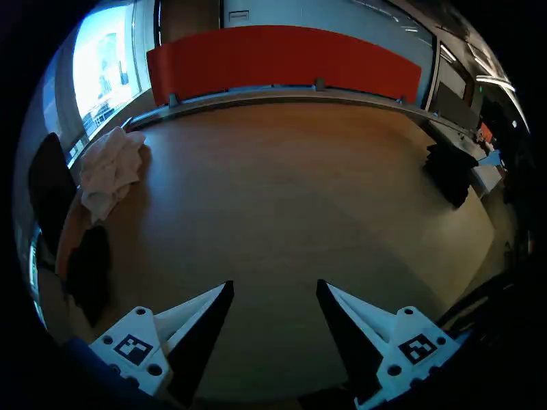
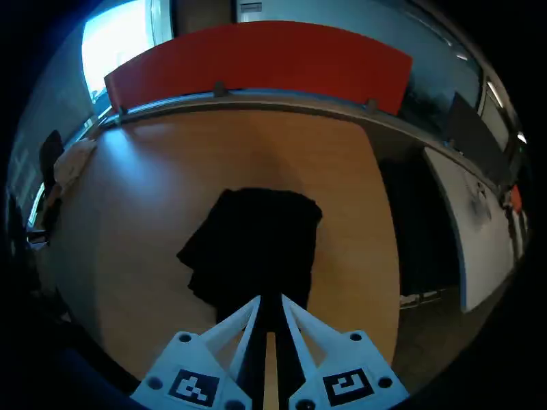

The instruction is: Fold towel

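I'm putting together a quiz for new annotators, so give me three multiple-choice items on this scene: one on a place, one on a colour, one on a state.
1. In the left gripper view, where on the table does the pale crumpled towel lie?
A) far left
B) between the fingers
C) far right

2. What colour is the panel behind the table?
A) green
B) red
C) yellow

3. How does the left gripper stand?
A) shut on a towel
B) open, holding nothing
C) shut, empty

Answers:
1 A: it lies bunched near the table's left edge.
2 B: a red band runs along the far edge.
3 B: bare wood shows between its spread fingers.
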A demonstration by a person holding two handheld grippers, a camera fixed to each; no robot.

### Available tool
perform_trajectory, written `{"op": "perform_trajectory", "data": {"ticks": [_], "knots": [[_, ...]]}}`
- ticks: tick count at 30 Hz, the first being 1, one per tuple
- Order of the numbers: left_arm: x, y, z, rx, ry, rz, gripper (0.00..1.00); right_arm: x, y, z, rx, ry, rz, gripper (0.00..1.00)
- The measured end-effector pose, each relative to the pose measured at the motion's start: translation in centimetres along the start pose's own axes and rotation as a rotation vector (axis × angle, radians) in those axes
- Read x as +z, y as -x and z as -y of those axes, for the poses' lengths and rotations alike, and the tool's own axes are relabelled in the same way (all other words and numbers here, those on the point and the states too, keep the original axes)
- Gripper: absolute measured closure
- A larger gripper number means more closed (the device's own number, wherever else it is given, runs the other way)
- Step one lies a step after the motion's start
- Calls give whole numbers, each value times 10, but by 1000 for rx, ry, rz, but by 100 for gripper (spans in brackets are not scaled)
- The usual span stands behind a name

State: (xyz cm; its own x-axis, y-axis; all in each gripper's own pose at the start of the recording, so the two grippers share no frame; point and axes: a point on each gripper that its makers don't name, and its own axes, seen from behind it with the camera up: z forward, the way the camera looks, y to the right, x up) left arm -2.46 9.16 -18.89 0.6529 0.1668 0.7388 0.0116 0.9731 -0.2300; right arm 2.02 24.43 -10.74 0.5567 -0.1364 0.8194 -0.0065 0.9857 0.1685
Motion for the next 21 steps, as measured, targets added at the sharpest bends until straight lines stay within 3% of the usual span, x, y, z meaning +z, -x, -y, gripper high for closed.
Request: {"op": "perform_trajectory", "data": {"ticks": [21], "knots": [[-2, 6, 6, -5, -12, 13, 10, 12, 19, -27, 21, 55, 86, 94]]}}
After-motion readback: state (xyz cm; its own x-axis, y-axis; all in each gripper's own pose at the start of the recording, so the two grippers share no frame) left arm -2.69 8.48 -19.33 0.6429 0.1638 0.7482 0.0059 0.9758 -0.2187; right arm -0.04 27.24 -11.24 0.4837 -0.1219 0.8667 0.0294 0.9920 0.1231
